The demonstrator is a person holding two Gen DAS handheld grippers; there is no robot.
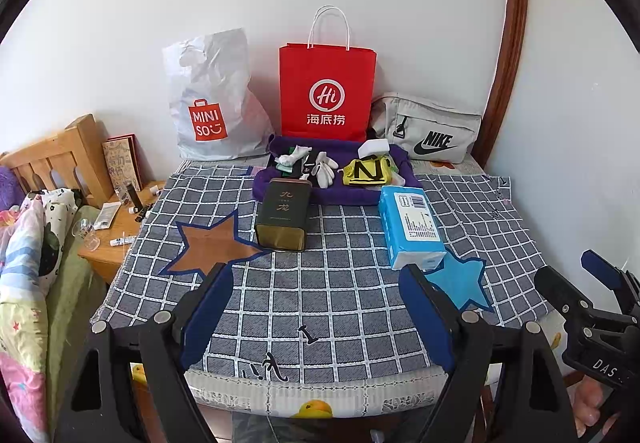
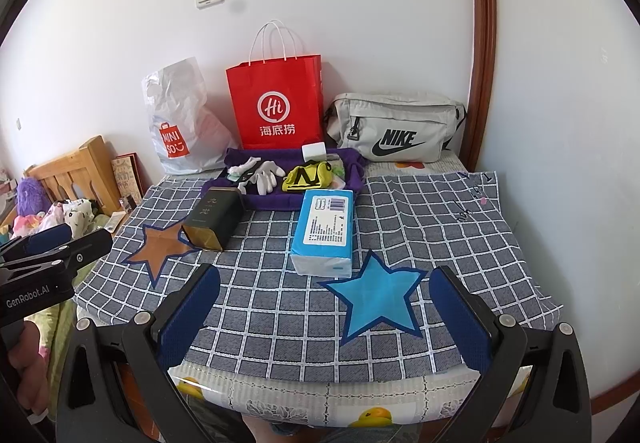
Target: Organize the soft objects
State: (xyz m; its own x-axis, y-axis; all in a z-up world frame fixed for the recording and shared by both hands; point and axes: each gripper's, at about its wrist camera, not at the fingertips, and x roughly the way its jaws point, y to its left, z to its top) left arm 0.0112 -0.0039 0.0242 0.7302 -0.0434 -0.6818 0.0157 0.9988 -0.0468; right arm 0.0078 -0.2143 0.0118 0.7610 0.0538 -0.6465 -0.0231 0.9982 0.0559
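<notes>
Cloth in grey check with white grid lines (image 2: 400,211) spreads ahead of both your grippers, its brown and blue star patches likely marking sorting spots. Beyond it, straight ahead of your left gripper (image 1: 316,307), the purple fabric tray (image 1: 280,179) holds the white gloves (image 1: 324,167) and yellow pouch (image 1: 366,172), corralled for picking. Your left gripper and right gripper (image 2: 324,315) both hang released, empty.

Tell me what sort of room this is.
Likely a bedroom: a bed with patterned bedding, a wooden nightstand with toiletries, and a cloth-covered table against the wall.
</notes>
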